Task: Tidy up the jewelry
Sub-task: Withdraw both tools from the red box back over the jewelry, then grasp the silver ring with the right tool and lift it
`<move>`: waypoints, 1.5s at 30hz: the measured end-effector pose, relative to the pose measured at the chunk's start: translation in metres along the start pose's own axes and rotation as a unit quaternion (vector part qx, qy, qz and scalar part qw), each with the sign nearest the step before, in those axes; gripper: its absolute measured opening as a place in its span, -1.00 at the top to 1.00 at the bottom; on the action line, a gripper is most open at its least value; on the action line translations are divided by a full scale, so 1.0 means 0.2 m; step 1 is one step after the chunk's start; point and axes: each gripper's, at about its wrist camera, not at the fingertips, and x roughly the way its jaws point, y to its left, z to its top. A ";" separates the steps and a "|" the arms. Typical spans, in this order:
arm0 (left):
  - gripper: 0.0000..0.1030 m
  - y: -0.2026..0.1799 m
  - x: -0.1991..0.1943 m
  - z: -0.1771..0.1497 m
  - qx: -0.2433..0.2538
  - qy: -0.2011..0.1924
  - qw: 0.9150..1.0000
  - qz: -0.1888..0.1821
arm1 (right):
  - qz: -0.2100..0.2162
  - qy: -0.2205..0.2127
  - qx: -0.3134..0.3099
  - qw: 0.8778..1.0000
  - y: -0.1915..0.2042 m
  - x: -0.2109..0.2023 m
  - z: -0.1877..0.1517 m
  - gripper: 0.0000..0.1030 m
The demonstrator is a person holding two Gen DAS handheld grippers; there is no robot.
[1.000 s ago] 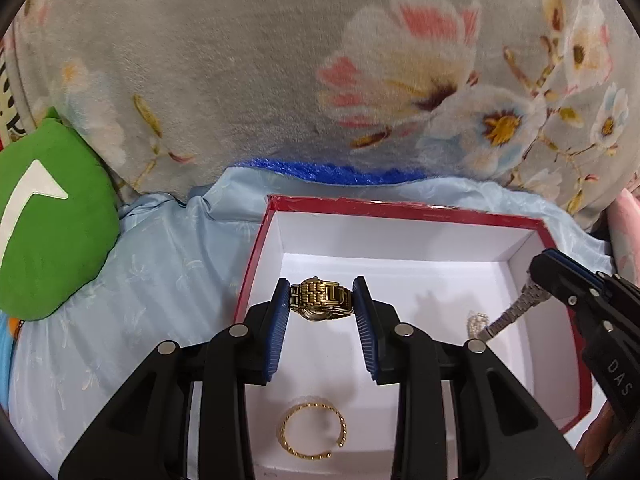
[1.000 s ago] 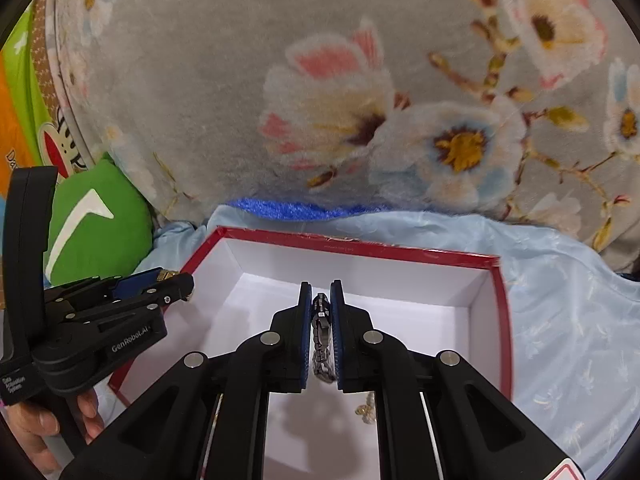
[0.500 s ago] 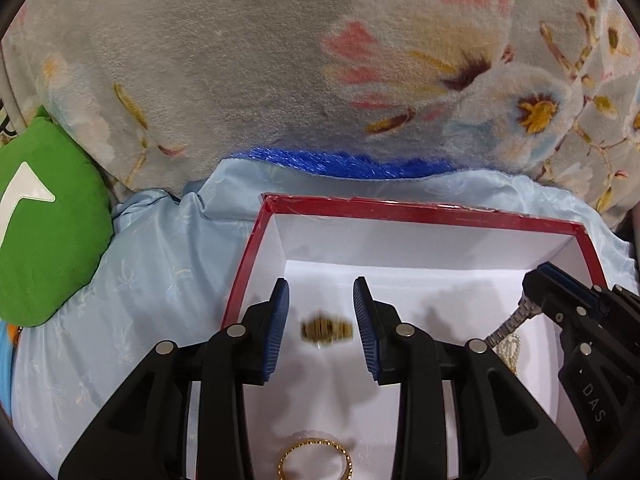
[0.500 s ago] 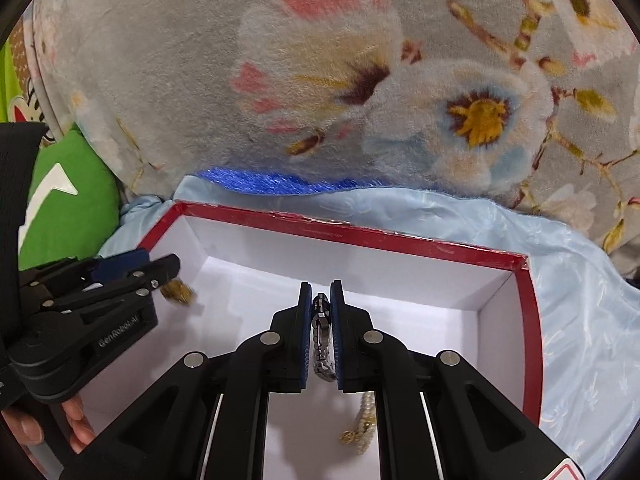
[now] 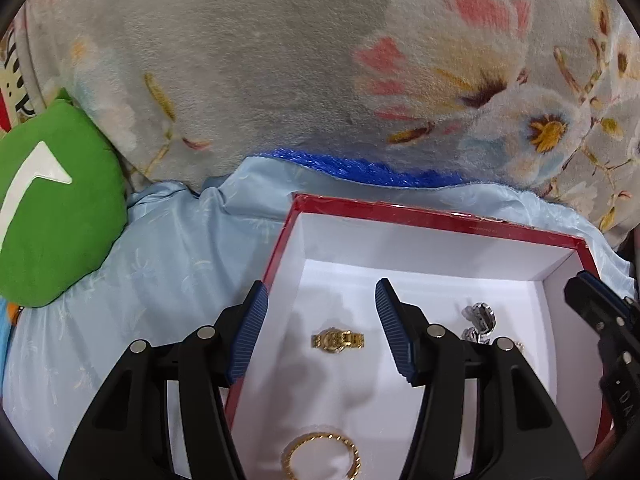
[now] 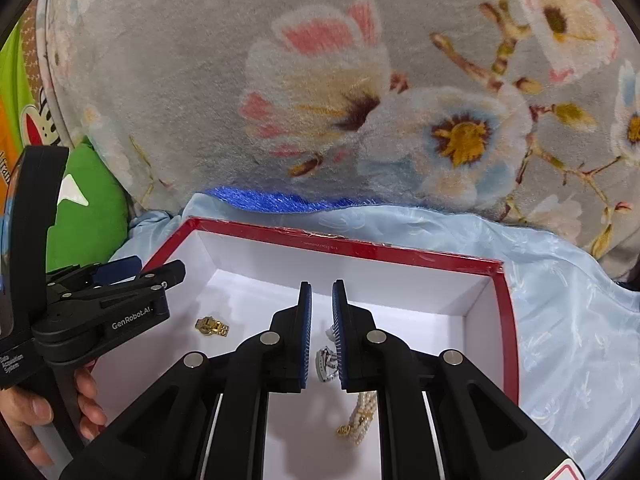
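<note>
A red box with a white inside [image 5: 436,216] [image 6: 344,246] lies on light blue cloth. A gold watch [image 5: 338,340] [image 6: 212,326] lies on its floor. My left gripper [image 5: 318,328] is open and empty above it. A silver watch [image 5: 478,318] [image 6: 326,360] lies on the box floor to the right. My right gripper [image 6: 320,330] hangs just above it, jaws slightly apart and holding nothing. A gold bracelet [image 5: 320,454] lies near the front and a pearl strand [image 6: 360,420] lies under the right gripper.
A floral grey blanket [image 5: 320,60] rises behind the box. A green cushion [image 5: 52,200] lies at the left. The light blue cloth [image 5: 160,272] surrounds the box. A hand [image 6: 32,408] holds the left gripper.
The gold watch dropped from my left gripper onto the box floor and the jaws opened wider. My right gripper opened slightly and let the silver watch fall into the box.
</note>
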 end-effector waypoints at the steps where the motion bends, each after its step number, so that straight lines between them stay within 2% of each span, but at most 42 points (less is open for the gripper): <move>1: -0.05 0.01 -0.03 -0.01 0.005 -0.004 1.000 0.006 | 0.002 -0.003 0.003 1.000 -0.01 -0.03 -0.01 0.79; 6: -0.05 0.07 -0.21 -0.11 0.020 -0.026 0.999 0.023 | 0.015 -0.021 0.023 0.999 -0.05 -0.23 -0.10 0.79; 10: -0.06 0.16 -0.35 -0.22 0.004 -0.017 1.000 0.000 | 0.020 -0.033 0.036 0.999 -0.09 -0.41 -0.23 0.78; 15: -0.06 0.19 -0.54 -0.42 0.017 -0.016 1.000 0.000 | 0.015 -0.046 0.051 0.998 -0.12 -0.66 -0.43 0.77; 23: -0.08 0.20 -0.80 -0.81 0.015 0.001 1.000 -0.019 | 0.011 -0.026 0.059 0.998 -0.10 -0.96 -0.79 0.74; 27: -0.14 0.19 -0.87 -1.03 0.009 0.031 0.999 -0.032 | 0.015 -0.005 0.071 0.997 -0.07 -1.07 -1.01 0.58; 32: -0.14 0.22 -0.89 -1.26 -0.028 0.069 0.996 -0.054 | 0.005 0.028 0.075 0.997 -0.04 -1.16 -1.25 0.58; 36: -0.14 0.20 -0.91 -1.38 -0.034 0.077 0.995 -0.054 | 0.000 0.052 0.084 0.995 -0.05 -1.16 -1.38 0.58; 41: -0.14 0.18 -0.93 -1.46 -0.039 0.078 0.995 -0.052 | -0.002 0.070 0.107 0.992 -0.07 -1.13 -1.47 0.58; 45: -0.14 0.17 -0.93 -1.52 -0.029 0.079 0.995 -0.043 | -0.008 0.076 0.103 0.992 -0.05 -1.11 -1.49 0.58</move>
